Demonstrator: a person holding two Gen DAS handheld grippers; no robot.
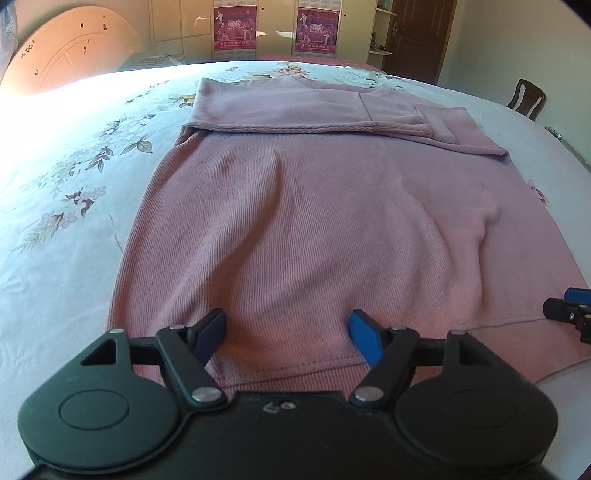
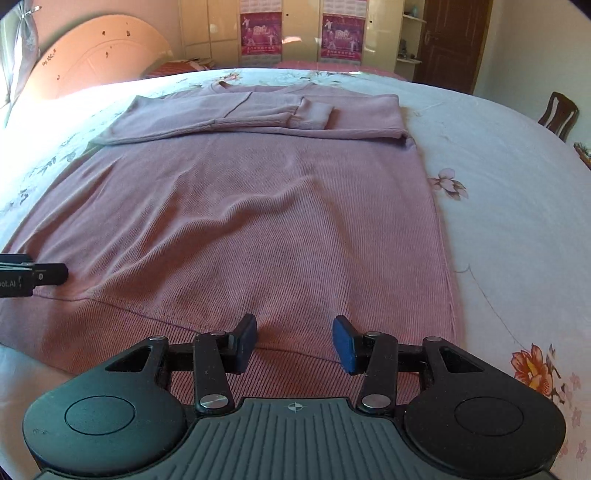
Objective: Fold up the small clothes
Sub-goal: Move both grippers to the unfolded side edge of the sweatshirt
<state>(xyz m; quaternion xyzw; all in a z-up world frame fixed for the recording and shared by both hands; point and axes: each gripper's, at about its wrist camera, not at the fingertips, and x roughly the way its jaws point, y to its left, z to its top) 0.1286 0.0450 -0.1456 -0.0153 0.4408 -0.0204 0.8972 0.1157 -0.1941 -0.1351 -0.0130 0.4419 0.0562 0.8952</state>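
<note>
Sweater: a pink ribbed sweater (image 1: pixel 314 221) is lying flat on the bed, its ribbed hem toward both cameras and its neckline at the far end.
Sleeves: both sleeves (image 2: pixel 266 114) are lying folded across the chest, one cuff resting over the other near the middle.
Fabric: soft wrinkles are running down the body of the garment; the hem band is sitting flat against the sheet.
Left gripper: the left gripper (image 1: pixel 288 332) is hovering over the hem toward the sweater's left corner, angled downward.
Left jaws: they are standing wide apart, with nothing pinched between the blue pads; only cloth is lying beneath them.
Right gripper: the right gripper (image 2: pixel 294 341) is hovering over the hem near the sweater's right side seam, also angled downward.
Right jaws: they are standing apart, narrower than the left pair, gripping nothing.
Bed: the bedsheet (image 2: pixel 509 206) is showing a pale ground with pink and orange flowers, bright sunlight washing over its left part.
Headboard: a curved wooden headboard (image 1: pixel 70 51) is standing at the far left.
Background: a cream wardrobe carrying two magenta posters (image 1: pixel 235 28), a dark door (image 2: pixel 454 40) and a wooden chair (image 2: pixel 559 112) are sitting beyond the bed.
</note>
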